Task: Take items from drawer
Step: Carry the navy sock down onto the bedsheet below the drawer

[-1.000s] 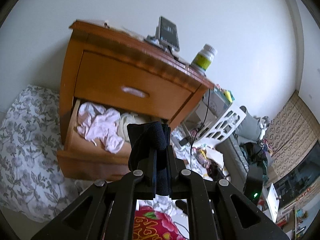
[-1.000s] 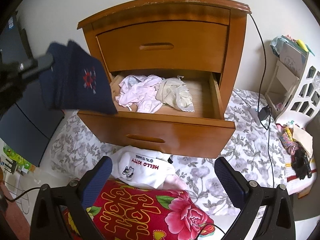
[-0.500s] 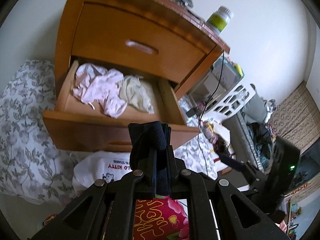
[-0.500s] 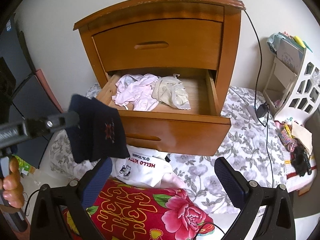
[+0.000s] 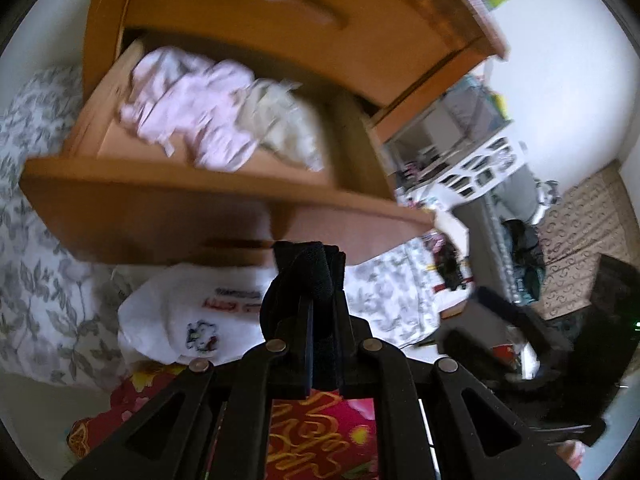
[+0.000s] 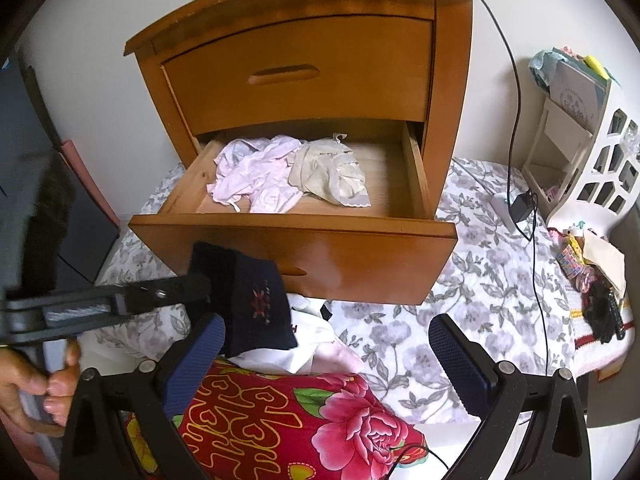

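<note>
The wooden nightstand's lower drawer (image 6: 296, 240) stands pulled out. Inside lie a crumpled pink garment (image 6: 256, 176) and a beige cloth (image 6: 328, 174); both also show blurred in the left wrist view, pink garment (image 5: 192, 108) and beige cloth (image 5: 284, 128). My left gripper (image 6: 208, 284) is shut on a folded dark navy cloth (image 6: 256, 304) with a small red motif, hanging low in front of the drawer over a white printed garment (image 5: 180, 312). The navy cloth (image 5: 308, 280) fills its jaws. My right gripper (image 6: 324, 360) stands open with nothing between its blue pads, above a red floral fabric (image 6: 280, 416).
A grey floral sheet (image 6: 480, 312) covers the surface around the nightstand. A black cable (image 6: 516, 120) runs down to a charger. A white cut-out rack (image 6: 592, 152) stands at right. A hand (image 6: 28, 384) holds the left gripper's handle at lower left.
My left gripper has come down and rightward with the navy cloth, from beside the drawer's upper left to just over the white garment. The right gripper has barely moved.
</note>
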Available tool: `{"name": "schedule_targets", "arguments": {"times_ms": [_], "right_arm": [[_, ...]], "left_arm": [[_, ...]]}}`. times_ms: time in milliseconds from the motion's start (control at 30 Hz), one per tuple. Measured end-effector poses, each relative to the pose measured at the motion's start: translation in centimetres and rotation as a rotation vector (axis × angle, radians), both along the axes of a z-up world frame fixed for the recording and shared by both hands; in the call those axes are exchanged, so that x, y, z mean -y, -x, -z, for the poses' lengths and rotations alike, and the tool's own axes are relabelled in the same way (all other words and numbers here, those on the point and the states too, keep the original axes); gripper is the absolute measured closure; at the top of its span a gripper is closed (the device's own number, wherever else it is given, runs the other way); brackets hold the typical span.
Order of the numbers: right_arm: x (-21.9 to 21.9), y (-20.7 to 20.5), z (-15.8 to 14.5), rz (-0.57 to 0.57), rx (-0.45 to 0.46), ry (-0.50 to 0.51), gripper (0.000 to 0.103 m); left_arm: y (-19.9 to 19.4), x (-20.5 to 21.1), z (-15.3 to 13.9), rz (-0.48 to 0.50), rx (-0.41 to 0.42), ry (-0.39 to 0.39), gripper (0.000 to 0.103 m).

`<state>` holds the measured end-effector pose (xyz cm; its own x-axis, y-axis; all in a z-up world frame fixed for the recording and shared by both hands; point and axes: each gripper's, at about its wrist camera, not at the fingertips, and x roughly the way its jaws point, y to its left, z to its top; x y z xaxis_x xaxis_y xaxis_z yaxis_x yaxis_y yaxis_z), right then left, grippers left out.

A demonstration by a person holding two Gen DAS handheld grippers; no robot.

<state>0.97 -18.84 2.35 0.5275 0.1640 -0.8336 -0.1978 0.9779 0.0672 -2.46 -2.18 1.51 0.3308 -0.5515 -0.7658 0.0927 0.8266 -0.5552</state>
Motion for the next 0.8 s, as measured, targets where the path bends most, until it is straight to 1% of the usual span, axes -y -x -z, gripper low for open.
{"name": "schedule_targets", "arguments": {"times_ms": [67,100,200,267,367,600,800], "right_arm": [[0.0,-0.2,0.2,-0.001,-0.006,0.001,0.0],[0.0,-0.3,0.4,0.0,-0.009,0.002,0.0],[-0.1,-0.6,0.7,0.0,-0.018,0.004,0.0],[-0.2,-0.8,0.9,-0.002,-0.025,0.006,0.0],[-0.4,-0.9,1.2,-0.007,-0.032,0.009,0.0],[-0.8,-1.1,1.7,-0.014,-0.049,0.021,0.0],[-1.4,-1.1,2.1,-0.033,-0.061,0.03,0.0]], "left_arm": [[-0.5,-0.6,1.9,-0.022,-0.051,-0.009,0.095],[-0.7,-1.0,2.9,-0.039,-0.08,-0.028,0.095],[-0.9,-1.5,4.6,-0.062,-0.11,-0.092,0.095],[-1.2,-2.0,5.5,-0.073,-0.128,-0.1,0.095],[-1.4,-2.3,6.9,-0.085,-0.152,-0.141,0.094],[-1.7,-3.5,9.8,-0.123,-0.222,-0.18,0.094],[-1.6,-4.1,11.5,-0.145,-0.269,-0.189,0.094]]}}
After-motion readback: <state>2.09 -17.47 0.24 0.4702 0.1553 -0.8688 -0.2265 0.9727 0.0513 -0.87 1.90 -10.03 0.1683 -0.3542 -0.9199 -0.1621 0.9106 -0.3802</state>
